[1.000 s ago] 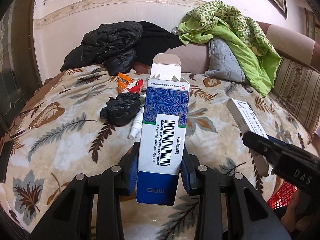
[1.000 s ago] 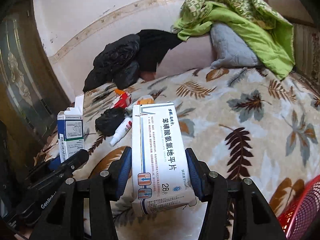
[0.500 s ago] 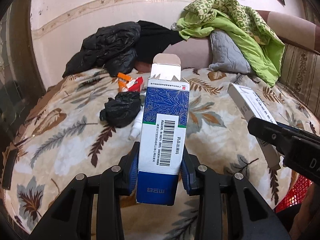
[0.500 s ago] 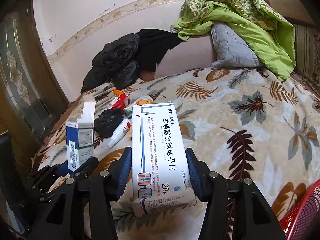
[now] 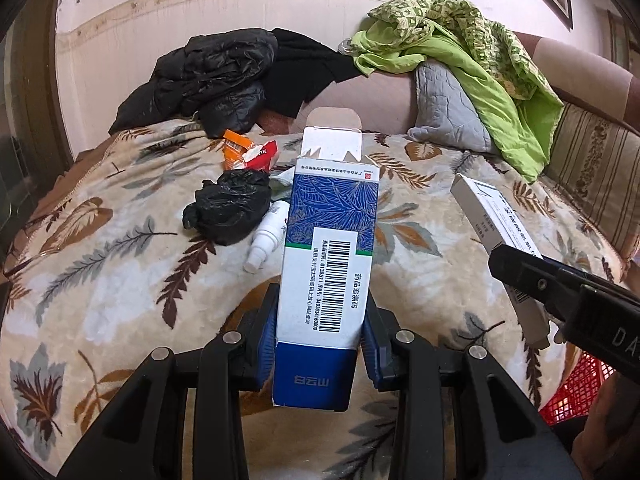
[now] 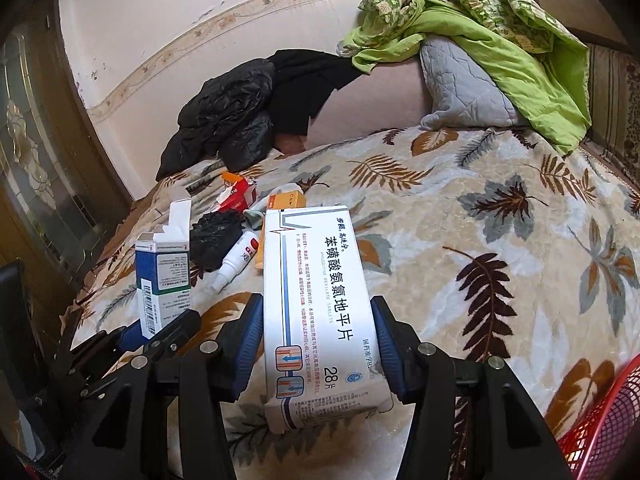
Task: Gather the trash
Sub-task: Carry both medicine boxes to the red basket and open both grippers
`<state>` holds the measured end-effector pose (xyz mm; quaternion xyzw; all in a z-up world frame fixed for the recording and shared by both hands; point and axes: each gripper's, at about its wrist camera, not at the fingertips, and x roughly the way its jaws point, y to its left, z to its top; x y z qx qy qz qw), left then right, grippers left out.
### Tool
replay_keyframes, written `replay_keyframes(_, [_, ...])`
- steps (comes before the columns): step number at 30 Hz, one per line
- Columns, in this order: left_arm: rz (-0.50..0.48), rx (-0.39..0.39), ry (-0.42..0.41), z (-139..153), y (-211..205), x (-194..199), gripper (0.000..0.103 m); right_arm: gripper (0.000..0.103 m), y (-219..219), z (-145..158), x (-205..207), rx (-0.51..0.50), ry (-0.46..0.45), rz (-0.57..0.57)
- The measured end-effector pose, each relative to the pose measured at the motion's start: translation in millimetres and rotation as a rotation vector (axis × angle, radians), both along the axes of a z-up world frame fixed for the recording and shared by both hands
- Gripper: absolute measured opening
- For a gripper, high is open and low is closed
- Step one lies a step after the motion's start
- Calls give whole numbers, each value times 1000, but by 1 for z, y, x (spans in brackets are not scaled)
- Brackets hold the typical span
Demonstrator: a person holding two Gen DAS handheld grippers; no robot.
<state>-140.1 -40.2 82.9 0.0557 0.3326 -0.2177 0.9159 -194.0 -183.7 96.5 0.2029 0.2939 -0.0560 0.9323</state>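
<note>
The red basket (image 6: 600, 428) is cut off at the lower right corner in both views, only its mesh rim showing. Behind the blue box (image 5: 326, 264) part of the spray bottle (image 5: 266, 236) is hidden, and the black bag (image 5: 228, 210) covers the foot of the small orange and red packs (image 5: 250, 154), whose print is too small to read. The left gripper (image 5: 320, 340) pinches the blue box by its lower sides, top flap open, held upright above the leaf blanket (image 5: 112, 272); its face shows a barcode, the characters 药品追溯码 and digits too fine to trust. The right gripper (image 6: 316, 344) pinches the white box (image 6: 316, 300) by its long edges, above the blanket too; it reads 苯磺酸氨氯地平片, "28片", with smaller English below that looks like "AMLODIPINE BESILATE TABLETS". In the left view the white box shows edge-on, its text unreadable, and the right gripper's casing bears the letters "DA", the rest cut off.
</note>
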Motion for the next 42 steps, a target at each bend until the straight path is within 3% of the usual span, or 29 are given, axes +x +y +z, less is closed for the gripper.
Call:
replay_keyframes(12, [-8, -28, -38, 8, 4, -14, 35, 57, 0, 5, -10, -19, -26, -21])
replay_keyframes(30, [-163, -17, -90, 28, -34, -64, 35, 57, -32, 11, -71, 46, -29, -99])
replay_keyframes(37, [-347, -7, -70, 37, -66, -91, 35, 57, -67, 21, -123, 86, -53, -183])
replay_keyframes(42, [-519, -27, 2, 43, -103, -113, 35, 57, -106, 16, -178, 118, -38, -314])
